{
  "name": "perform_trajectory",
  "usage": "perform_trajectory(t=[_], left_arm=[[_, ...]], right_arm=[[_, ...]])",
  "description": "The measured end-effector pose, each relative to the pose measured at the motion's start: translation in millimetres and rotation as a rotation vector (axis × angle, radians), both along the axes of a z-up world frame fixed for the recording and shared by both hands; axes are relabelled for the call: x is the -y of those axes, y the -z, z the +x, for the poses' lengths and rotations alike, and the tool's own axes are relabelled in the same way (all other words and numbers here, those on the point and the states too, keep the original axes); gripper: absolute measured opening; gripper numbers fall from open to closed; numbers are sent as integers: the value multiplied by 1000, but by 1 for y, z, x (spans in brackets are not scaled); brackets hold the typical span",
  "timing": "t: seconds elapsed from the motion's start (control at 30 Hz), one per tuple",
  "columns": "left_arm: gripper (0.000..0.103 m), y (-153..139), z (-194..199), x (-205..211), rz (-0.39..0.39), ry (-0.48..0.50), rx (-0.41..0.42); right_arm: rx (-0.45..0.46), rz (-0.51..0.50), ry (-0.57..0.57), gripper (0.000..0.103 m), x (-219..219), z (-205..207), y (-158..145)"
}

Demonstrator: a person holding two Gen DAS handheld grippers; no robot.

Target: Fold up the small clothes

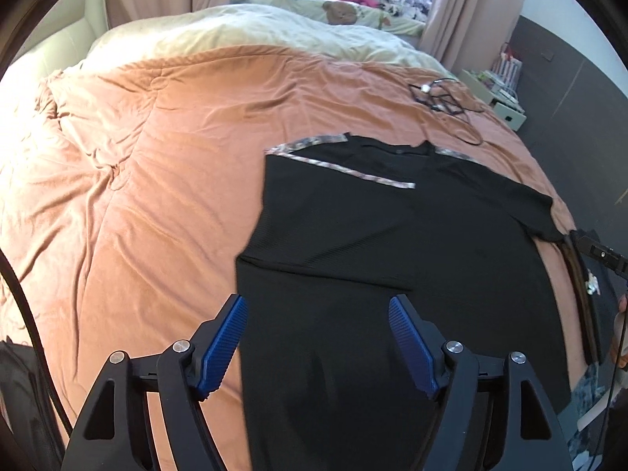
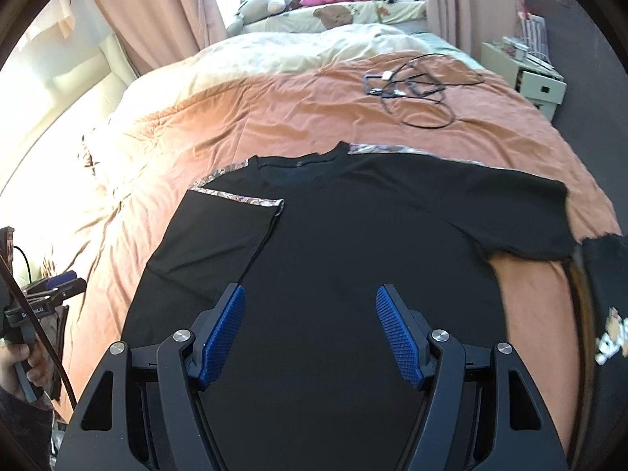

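A black T-shirt (image 1: 451, 243) with patterned shoulder trim lies flat on the orange bedspread (image 1: 157, 157); it also shows in the right wrist view (image 2: 373, 227). Its left sleeve is folded in over the body; the right sleeve (image 2: 526, 216) lies spread out. My left gripper (image 1: 318, 310) is open and empty above the shirt's lower left part. My right gripper (image 2: 310, 298) is open and empty above the shirt's lower middle. The left gripper also shows at the left edge of the right wrist view (image 2: 51, 290).
A tangle of black cables (image 2: 412, 86) lies on the bedspread beyond the shirt. A white bedside cabinet (image 2: 526, 74) stands at the far right. Another dark garment with a print (image 2: 604, 314) is at the right bed edge. Pillows and plush toys (image 2: 274, 4) are far back.
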State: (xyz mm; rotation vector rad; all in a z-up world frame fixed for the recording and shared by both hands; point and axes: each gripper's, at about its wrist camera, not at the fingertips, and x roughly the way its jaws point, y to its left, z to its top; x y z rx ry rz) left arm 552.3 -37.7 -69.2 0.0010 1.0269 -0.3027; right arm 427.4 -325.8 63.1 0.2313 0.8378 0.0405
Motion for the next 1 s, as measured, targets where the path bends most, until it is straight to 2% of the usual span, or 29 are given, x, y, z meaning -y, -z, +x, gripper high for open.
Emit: perform_trajectory(t=[0.1,0.23,0.4,0.6,0.7,0.87,1.0], left_arm=[[79,-15,-19,13,-14,15,21],[90,-38,-46,34,-38,34,66],[91,-64,-74,71,-52,71,104],[91,-86,-99,114,-85,127,117],[91,-92,-104,139,-84,166,125],[91,-93,-99,183,-79,209,126],[91,-89,-83,217,-83,232,126]], right_arm=[[3,-6,13,68,11,-33,-15],[11,-1,44,68,29,-75,-36],[15,-16,114,68,54,-126,-61],[27,-21,178,68,82,-169,-87],[33,-33,197,68,99,-181,-94],[13,-62,206,67,126,-177,-91],[-5,-38,197,49,152,-160,-85]])
